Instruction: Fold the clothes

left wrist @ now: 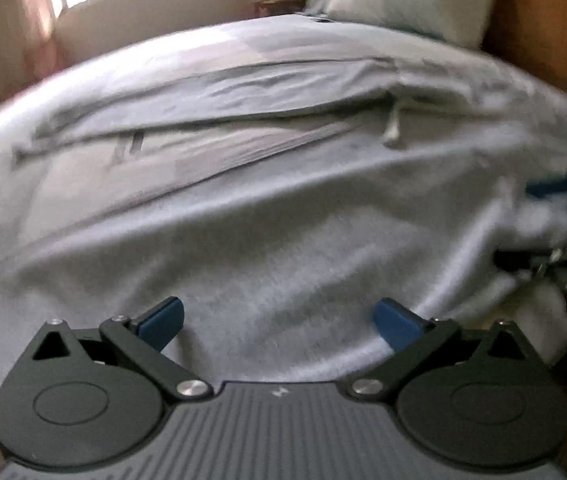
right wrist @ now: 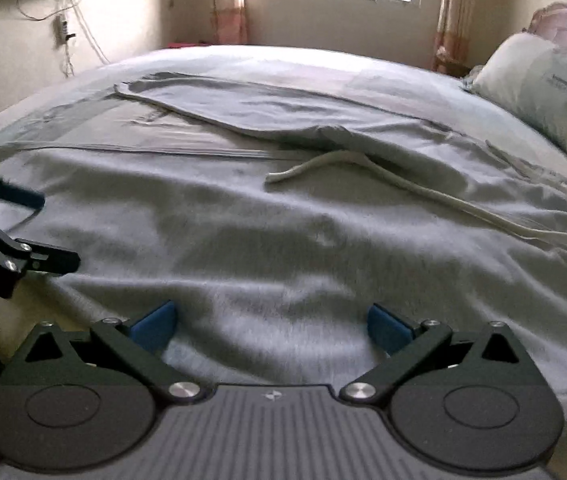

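Clothing, a grey fleece garment [right wrist: 283, 216] with a white drawstring [right wrist: 363, 168], is spread flat on the bed [right wrist: 283, 60]. Left tool [left wrist: 279, 320] and right tool [right wrist: 269, 322] are held wide open over its near edge, gripping nothing.

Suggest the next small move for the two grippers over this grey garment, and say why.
Probably lower both grippers and close them on the near edge of the grey garment. The left gripper and right gripper both have their jaws wide apart with nothing between them, and the cloth lies spread on the bed, not yet folded along this side. The white drawstring lies loose further off.
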### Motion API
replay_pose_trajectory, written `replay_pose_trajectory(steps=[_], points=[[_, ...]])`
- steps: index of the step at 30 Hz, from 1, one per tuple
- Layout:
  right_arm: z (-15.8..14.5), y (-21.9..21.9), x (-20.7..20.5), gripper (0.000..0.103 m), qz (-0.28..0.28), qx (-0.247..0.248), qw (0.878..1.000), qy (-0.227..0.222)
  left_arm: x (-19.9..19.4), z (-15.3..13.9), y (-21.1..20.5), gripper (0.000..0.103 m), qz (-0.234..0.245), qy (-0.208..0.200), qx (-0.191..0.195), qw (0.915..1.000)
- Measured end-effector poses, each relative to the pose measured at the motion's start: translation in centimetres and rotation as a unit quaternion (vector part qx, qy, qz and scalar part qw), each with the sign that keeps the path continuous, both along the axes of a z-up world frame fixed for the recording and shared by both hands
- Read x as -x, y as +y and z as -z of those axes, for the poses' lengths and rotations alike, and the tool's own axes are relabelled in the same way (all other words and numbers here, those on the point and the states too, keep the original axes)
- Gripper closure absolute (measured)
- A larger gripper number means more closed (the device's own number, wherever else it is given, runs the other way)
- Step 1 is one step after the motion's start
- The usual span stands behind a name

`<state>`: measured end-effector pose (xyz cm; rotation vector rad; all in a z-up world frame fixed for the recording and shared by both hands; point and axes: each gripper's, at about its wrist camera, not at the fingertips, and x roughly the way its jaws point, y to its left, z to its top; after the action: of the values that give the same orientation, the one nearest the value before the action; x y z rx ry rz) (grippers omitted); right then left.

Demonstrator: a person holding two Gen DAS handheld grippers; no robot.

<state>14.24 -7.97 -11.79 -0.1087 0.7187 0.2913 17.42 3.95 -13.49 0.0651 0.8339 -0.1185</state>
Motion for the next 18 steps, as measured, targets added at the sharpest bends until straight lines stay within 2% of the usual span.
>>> replay_pose_trajectory(steps=[8,10,12,15,16,18], points=[[0.4,-0.6,-1.2,0.0,-0.017,-0.009,1.0,-0.001,-0.8,0.1,-0.3,0.002,0.006,-0.022,-0.004,0.9997],[-0.2,-0.7,-1.1,0.0,-0.025,-0.003,1.0,0.003,0.3,-0.5,-0.3,0.004,0.017,-0.043,-0.009,0.9989],[-1.1,-0.6,0.0,0.0,-0.047,0.001,0.999,-0.002,2.1,-1.5,-0.4,0.004,0.053,-0.077,-0.026,0.9953],[-2.5,0.2,2.9,0.0,-0.121,0.051,0.99,-0.056,4.8,-2.0,-1.4,0.003,0.113,-0.107,-0.086,0.984],[-2.3,1.0,3.7,0.0,-0.144,0.094,0.982,-0.073,5.6,-1.9,-2.0,0.003,0.136,-0.112,-0.113,0.9778],[-1.9,2.4,5.3,0.0,-0.187,0.178,0.96,-0.106,6.8,-1.4,-3.2,0.003,0.167,-0.123,-0.168,0.9638]])
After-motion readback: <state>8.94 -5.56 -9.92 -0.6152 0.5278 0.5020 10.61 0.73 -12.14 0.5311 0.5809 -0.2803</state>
